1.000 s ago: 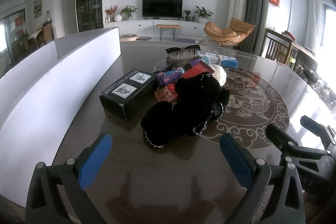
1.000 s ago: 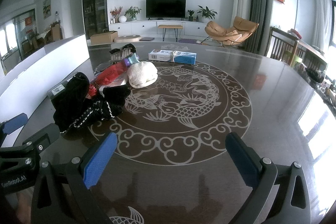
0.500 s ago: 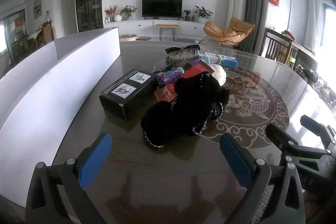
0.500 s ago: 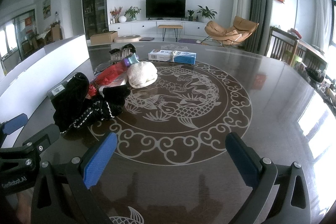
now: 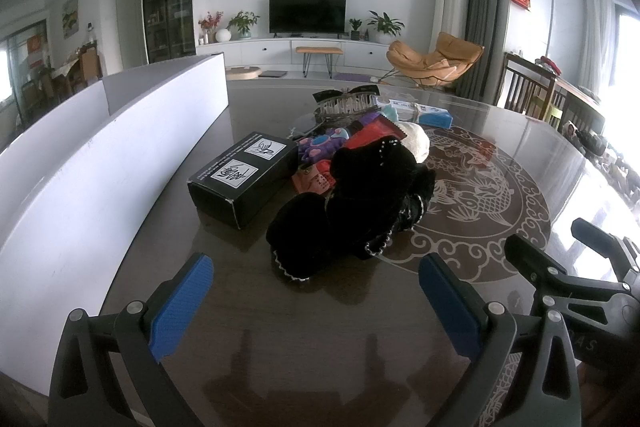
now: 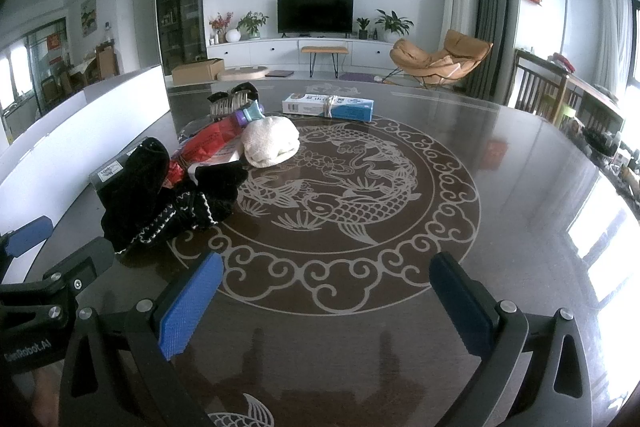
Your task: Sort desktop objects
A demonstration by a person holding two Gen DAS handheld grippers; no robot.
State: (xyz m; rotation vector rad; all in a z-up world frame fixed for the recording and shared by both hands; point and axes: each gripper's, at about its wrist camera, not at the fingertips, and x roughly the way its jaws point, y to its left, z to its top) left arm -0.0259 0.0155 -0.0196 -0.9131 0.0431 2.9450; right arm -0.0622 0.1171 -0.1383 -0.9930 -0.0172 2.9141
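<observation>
white walls, black tv (image 5: 307,13), tan lounge chair (image 5: 434,61) (bright daylight).

Daylight, cool cast, room evenly bright. Main source: windows at the right; the window (image 5: 624,39) is blown out to white in both views. Strong glare band on the glossy table (image 6: 520,187) along its right edge, washing out detail there. Tabletop mirrors the white wall panel (image 5: 120,147) and the room faintly. Soft shadow beneath the black fabric pile (image 5: 352,207), falling toward the near edge. Blurred dark reflections of the left gripper (image 5: 316,303) fingers on the table's near edge. Heavy fisheye bending: straight lines curve, corners vignette to black. Focus sharp centrally, softer at the rim.
</observation>
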